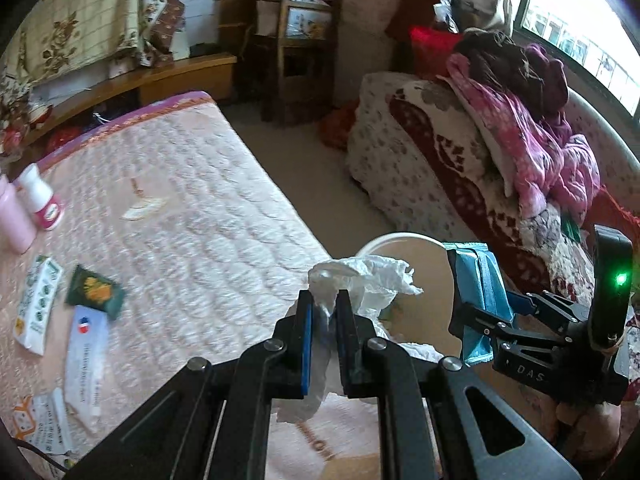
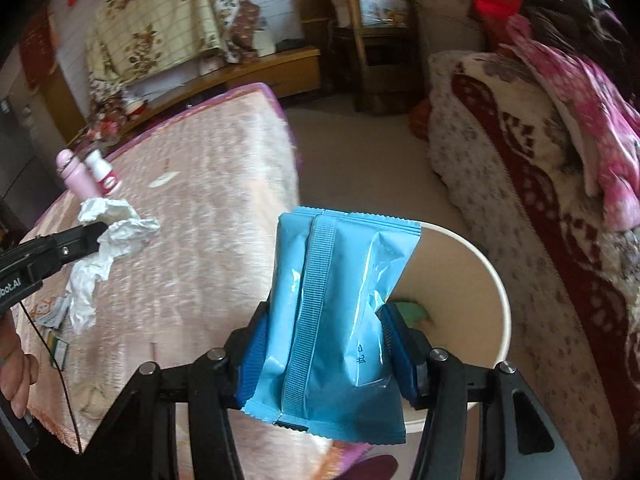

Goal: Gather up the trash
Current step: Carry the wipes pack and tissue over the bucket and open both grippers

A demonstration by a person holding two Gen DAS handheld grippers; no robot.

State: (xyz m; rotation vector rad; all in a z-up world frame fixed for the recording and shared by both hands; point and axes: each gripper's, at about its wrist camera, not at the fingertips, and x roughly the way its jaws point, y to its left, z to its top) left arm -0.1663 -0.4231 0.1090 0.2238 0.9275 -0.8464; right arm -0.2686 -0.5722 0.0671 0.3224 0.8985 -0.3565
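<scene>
Here, both claws carry trash toward the round bin, which stands on the floor beside the bed. Right gripper is clamped on a blue packet, held just at the bin's near rim. Left gripper, pinched tight on crumpled tissue, hangs beside the bin. Farther from the bin, wrappers lie on the mattress, uncollected.

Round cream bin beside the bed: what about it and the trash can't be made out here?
- Round cream bin: contents hidden by blue plastic packet, right wrist view; a green scrap shows.
- Bin's base: cut off, both views.
- Flat paper wrappers on pink quilted mattress: print blurred, left wrist view.
</scene>
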